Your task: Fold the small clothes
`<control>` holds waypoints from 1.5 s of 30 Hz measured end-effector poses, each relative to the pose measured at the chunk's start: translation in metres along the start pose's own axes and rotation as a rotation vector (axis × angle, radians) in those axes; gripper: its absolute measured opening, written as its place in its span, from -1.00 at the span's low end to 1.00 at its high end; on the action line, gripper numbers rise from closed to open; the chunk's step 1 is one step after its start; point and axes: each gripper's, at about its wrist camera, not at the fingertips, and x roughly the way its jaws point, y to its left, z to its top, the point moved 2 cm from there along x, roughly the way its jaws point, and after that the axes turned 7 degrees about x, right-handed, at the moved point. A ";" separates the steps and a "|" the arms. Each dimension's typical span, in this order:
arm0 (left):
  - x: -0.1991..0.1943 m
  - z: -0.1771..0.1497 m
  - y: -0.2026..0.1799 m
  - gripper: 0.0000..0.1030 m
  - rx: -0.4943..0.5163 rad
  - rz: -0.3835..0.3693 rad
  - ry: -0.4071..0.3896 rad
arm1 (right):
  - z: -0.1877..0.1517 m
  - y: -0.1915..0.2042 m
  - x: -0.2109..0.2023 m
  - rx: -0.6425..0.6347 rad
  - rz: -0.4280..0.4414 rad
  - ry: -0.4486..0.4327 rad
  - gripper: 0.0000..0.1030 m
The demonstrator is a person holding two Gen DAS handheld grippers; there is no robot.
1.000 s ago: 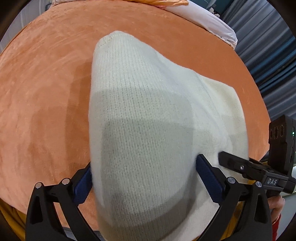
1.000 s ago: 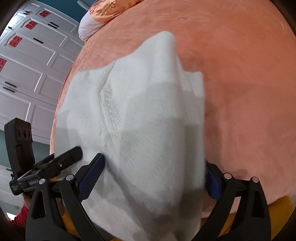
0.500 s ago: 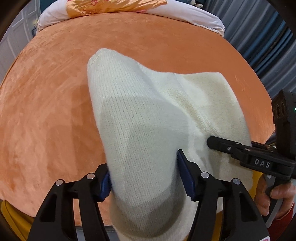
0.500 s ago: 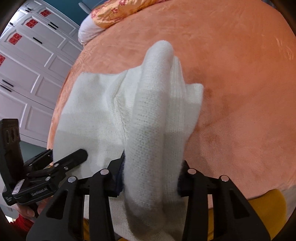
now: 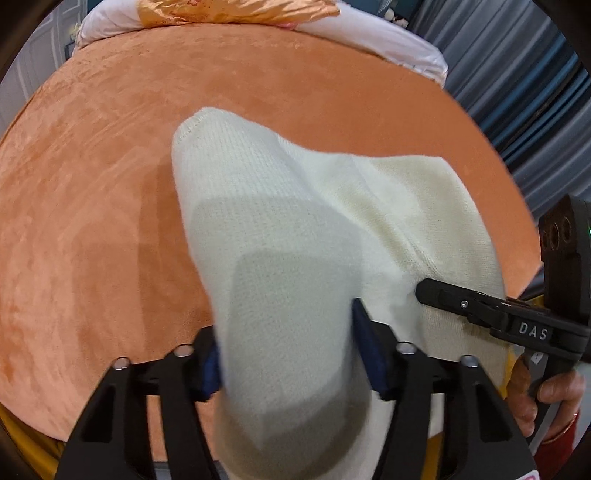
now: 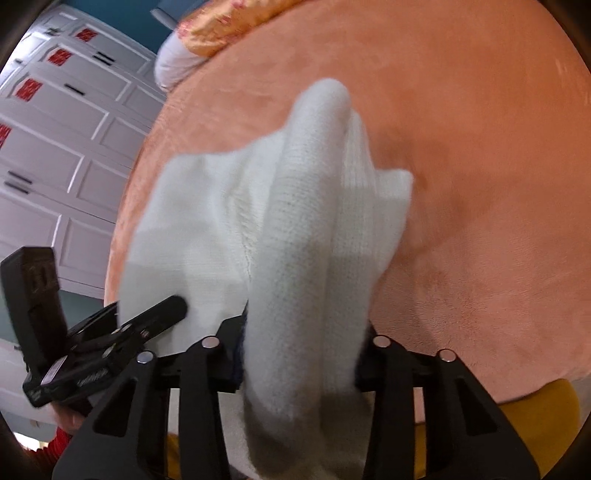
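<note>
A small cream knitted garment lies on the orange velvet bed cover. My left gripper is shut on a bunched near corner of it, and the knit rises out of the jaws and hides the pads. My right gripper is shut on the other near corner of the garment, which stands up in a ridge. Each gripper shows in the other's view: the right one at the right, the left one at the lower left.
White and gold pillows lie at the far end of the bed. Blue curtains hang to the right. White cabinet doors stand to the left. A yellow sheet edge shows at the near side of the bed.
Both grippers have closed from wide open onto the near corners of the garment. The cloth has bunched into ridges between the jaws and lifted slightly.
</note>
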 end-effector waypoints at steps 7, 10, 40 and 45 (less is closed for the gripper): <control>-0.089 0.028 -0.015 -0.10 0.070 -0.054 -0.199 | 0.006 0.056 -0.083 -0.117 0.046 -0.203 -0.30; -0.141 0.046 -0.026 -0.10 0.133 -0.057 -0.313 | 0.012 0.082 -0.127 -0.169 0.076 -0.306 -0.30; -0.090 0.135 0.194 -0.38 -0.014 0.180 -0.474 | 0.134 0.168 0.083 -0.182 0.173 -0.280 -0.28; -0.014 0.122 0.238 -0.55 -0.069 0.195 -0.299 | 0.127 0.115 0.164 -0.104 0.026 -0.181 -0.16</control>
